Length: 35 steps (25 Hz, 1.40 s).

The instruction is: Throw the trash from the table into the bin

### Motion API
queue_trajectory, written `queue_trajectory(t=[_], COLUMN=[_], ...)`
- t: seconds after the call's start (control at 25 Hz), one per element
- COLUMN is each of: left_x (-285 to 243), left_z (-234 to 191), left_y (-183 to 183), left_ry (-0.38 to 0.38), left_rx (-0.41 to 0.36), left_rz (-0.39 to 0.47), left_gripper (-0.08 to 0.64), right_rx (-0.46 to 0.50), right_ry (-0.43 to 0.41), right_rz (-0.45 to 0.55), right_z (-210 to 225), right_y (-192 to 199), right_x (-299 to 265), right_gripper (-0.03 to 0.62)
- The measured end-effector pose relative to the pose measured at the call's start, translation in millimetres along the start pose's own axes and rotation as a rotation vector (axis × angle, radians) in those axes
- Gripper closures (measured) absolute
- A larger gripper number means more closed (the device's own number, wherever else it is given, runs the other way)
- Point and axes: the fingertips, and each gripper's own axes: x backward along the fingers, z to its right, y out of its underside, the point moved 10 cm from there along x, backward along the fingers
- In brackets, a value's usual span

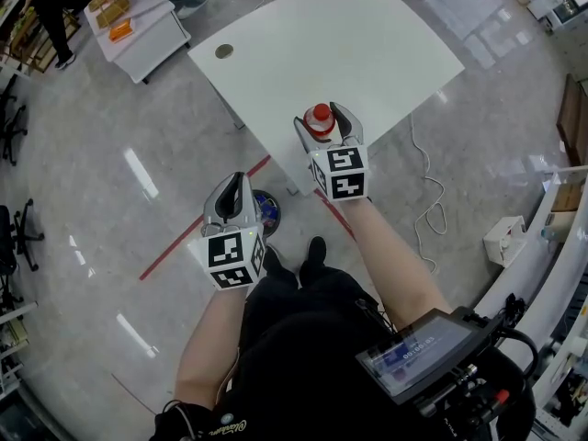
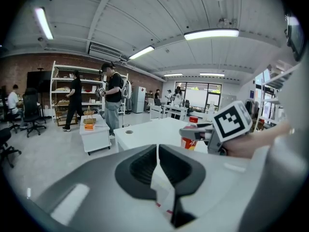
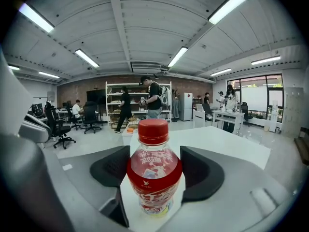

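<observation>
A clear bottle (image 1: 318,123) with a red cap and red label stands near the front edge of the white table (image 1: 358,35). My right gripper (image 1: 321,115) has its jaws on both sides of the bottle (image 3: 154,170), and the pads touch its label. Lower left, my left gripper (image 1: 233,180) is off the table, beside a small dark round bin (image 1: 269,211) on the floor. It is shut on a white scrap with red print (image 2: 163,190). The left gripper view also shows the bottle (image 2: 189,140) in the right gripper.
A low white cart (image 1: 142,28) with orange items stands at the top left, with people near it. A red tape line (image 1: 197,237) crosses the floor. A white cable (image 1: 428,200) and a white box (image 1: 503,239) lie to the right. Office chairs (image 1: 16,232) stand at the left.
</observation>
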Motion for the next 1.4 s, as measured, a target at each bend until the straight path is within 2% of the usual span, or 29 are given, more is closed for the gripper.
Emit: queue_trajectory(t=[0.24, 0.4, 0.56, 0.72, 0.84, 0.92, 1.08, 1.4], left_x=[-8, 6, 28, 80, 117, 125, 117, 62], left_z=[-3, -12, -25, -37, -55, -74, -97, -113], left_y=[-5, 2, 7, 25, 60, 92, 139, 202], left_ry=[-0.006, -0.063, -0.171, -0.320, -0.453, -0.504, -0.522, -0.452], left_rx=[0.003, 0.017, 0.043, 0.082, 0.167, 0.231, 0.277, 0.316], left_rz=[0.014, 0.033, 0.053, 0.045, 0.004, -0.029, -0.085, -0.172], left_gripper=[0.541, 0.541, 0.541, 0.541, 0.541, 0.541, 0.543, 0.542], right_rx=[0.008, 0.020, 0.061, 0.094, 0.120, 0.132, 0.136, 0.126], right_ry=[-0.040, -0.132, -0.277, -0.441, -0.582, -0.637, -0.660, -0.600], right_rz=[0.063, 0.099, 0.120, 0.105, 0.042, -0.001, -0.068, -0.199], right_z=[-4, -35, -78, -127, -177, -208, -237, -245], right_y=[-18, -27, -34, -27, -3, 21, 66, 155], right_x=[23, 38, 43, 59, 55, 43, 26, -11], right_gripper=[0.270, 0.270, 0.270, 0.270, 0.270, 0.268, 0.269, 0.270])
